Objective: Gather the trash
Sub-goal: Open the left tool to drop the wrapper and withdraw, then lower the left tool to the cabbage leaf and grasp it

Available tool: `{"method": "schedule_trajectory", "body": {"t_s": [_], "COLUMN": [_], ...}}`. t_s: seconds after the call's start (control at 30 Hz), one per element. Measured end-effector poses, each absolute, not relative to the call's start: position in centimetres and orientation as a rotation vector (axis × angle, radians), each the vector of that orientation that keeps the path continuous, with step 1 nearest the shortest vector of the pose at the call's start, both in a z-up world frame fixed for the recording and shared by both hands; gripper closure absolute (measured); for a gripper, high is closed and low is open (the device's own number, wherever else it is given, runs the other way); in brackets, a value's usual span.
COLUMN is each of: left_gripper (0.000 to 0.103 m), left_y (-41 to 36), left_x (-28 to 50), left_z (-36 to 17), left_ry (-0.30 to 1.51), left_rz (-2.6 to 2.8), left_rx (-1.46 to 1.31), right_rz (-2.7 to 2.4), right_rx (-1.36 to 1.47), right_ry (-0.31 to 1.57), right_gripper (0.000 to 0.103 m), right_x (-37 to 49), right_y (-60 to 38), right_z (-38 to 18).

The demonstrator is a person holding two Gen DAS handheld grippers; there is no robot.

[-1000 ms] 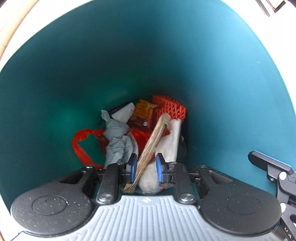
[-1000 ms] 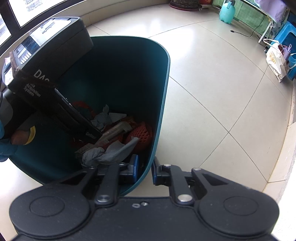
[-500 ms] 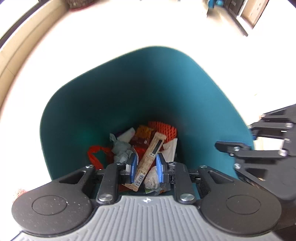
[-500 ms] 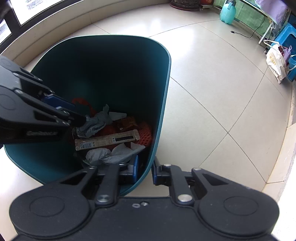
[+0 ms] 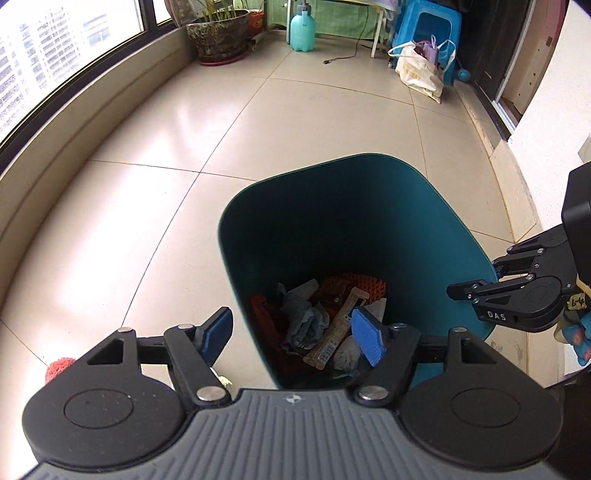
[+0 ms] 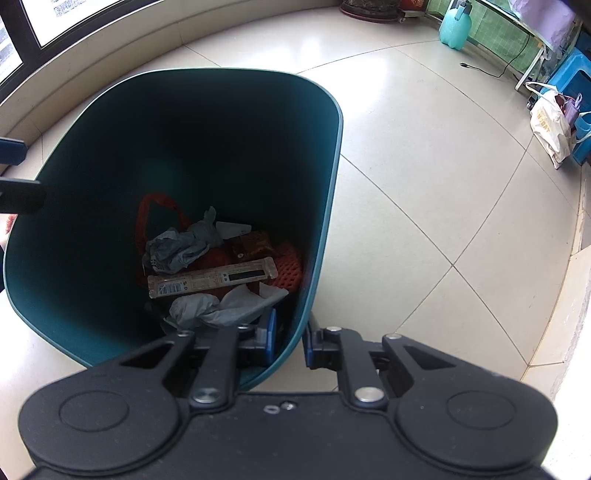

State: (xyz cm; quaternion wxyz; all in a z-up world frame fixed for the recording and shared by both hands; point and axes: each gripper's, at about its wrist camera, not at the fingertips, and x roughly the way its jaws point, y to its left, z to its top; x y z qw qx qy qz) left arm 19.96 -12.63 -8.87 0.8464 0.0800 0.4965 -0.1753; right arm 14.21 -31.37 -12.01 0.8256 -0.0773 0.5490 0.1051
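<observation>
A teal bin stands on the tiled floor. It holds crumpled grey plastic, orange mesh and white paper. A long tan snack wrapper lies on top of the pile. My left gripper hangs above the bin's near rim, its jaws opening with nothing between the pads. My right gripper is shut on the bin's rim, one pad inside the wall and one outside; it also shows at the right of the left wrist view.
A small red scrap lies on the floor left of the bin. At the far end stand a plant pot, a teal spray bottle, a blue stool and a cream tote bag. A window ledge curves along the left.
My left gripper rose out of the bin and spread its jaws, letting go of the tan wrapper, which now rests on the pile. The right gripper kept its hold on the rim.
</observation>
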Motion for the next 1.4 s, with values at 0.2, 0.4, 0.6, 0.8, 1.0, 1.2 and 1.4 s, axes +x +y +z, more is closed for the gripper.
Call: {"method": "schedule_trajectory", "body": {"t_s": [0.2,0.4,0.6,0.8,1.0,1.2,1.4], "left_gripper": [0.020,0.000,0.000,0.000,0.000,0.000,0.000], "left_y": [-7.9,-3.8,-1.2,-0.9,-2.1,-2.7,-2.2], "left_x": [20.0,21.7,23.0,23.8,24.2,24.5,25.8], "left_z": [-10.4,-13.8,-15.5,-20.9,-28.5,-32.9,-37.0], "left_ry": [1.055,1.094,1.118,1.212,1.334,1.385,1.438], "left_rz": [-0.330,-0.412,-0.383,-0.262,-0.195,-0.190,-0.123], "left_rx": [0.099,-0.037,-0.038,0.059,0.087,0.159,0.156], "right_rz": [0.221,0.221,0.221,0.220,0.220,0.221,0.226], "right_rx": [-0.178,-0.185,-0.204,-0.214,-0.221,-0.236,-0.237], "right_ry": [1.170,1.177,1.184,1.184,1.185,1.182,1.178], "right_gripper": [0.089,0.089,0.089,0.089,0.089,0.089,0.088], "right_x": [14.2,14.4,14.5,14.4,14.3,14.1,14.0], "right_y": [-31.1,-30.9,-30.6,-30.4,-30.3,-30.1,-30.0], "right_z": [-12.2,-12.3,-12.6,-12.8,-13.1,-13.3,-13.4]}}
